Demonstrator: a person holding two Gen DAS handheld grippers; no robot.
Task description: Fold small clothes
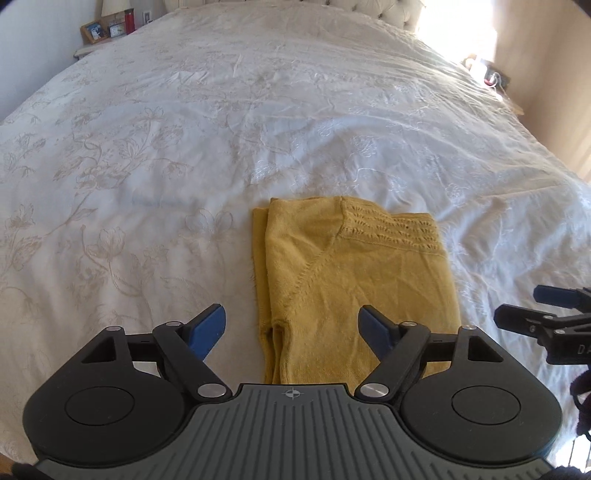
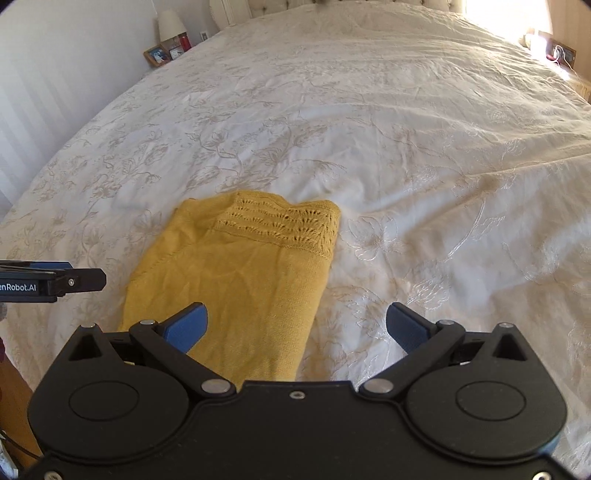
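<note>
A mustard-yellow knitted garment (image 1: 354,273) lies folded into a rectangle on the white bedspread (image 1: 221,129), its openwork band at the far right corner. My left gripper (image 1: 293,326) hovers above the garment's near edge, open, with nothing between its blue pads. In the right wrist view the same garment (image 2: 236,280) sits left of centre. My right gripper (image 2: 297,325) is open above the garment's right edge and the bare bedspread (image 2: 406,147), holding nothing. Each gripper shows at the edge of the other's view: the right gripper (image 1: 554,317) and the left gripper (image 2: 55,282).
The bed fills both views, with a tufted headboard (image 1: 399,11) at the far end. A bedside table with a lamp, picture frame (image 1: 94,31) and red bottle stands at the far left. Another small table with items (image 1: 491,75) sits at the far right in bright sunlight.
</note>
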